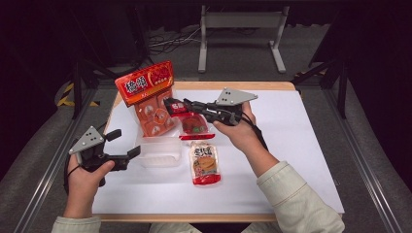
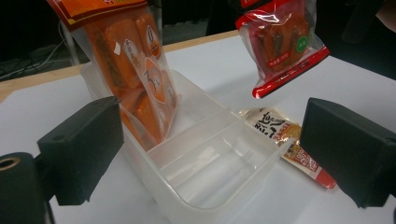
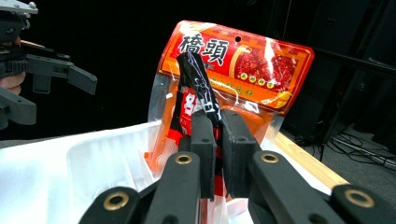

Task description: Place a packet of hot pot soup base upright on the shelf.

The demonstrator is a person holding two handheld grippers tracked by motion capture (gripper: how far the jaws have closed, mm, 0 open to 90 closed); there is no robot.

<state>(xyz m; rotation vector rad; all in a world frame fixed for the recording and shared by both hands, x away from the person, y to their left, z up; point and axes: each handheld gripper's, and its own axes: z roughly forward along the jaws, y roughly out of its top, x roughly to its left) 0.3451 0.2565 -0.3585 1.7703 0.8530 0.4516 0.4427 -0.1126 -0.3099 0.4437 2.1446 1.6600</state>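
Note:
My right gripper (image 1: 183,105) is shut on the black-and-red top edge of a small red snack packet (image 1: 194,124), which hangs above the table beside the tub. In the right gripper view the jaws (image 3: 218,128) pinch that packet (image 3: 196,93) in front of a big orange bag (image 3: 243,58). The orange bag (image 1: 148,99) stands upright in the far compartment of a clear plastic tub (image 1: 160,156). My left gripper (image 1: 125,143) is open beside the tub's left side, holding nothing. Its pads (image 2: 81,149) frame the tub (image 2: 210,172), whose near compartment is bare.
A second snack packet (image 1: 205,163) lies flat on the white sheet (image 1: 291,145) right of the tub, also seen as the packet (image 2: 285,135) in the left gripper view. A metal stand (image 1: 240,34) sits on the floor beyond the table.

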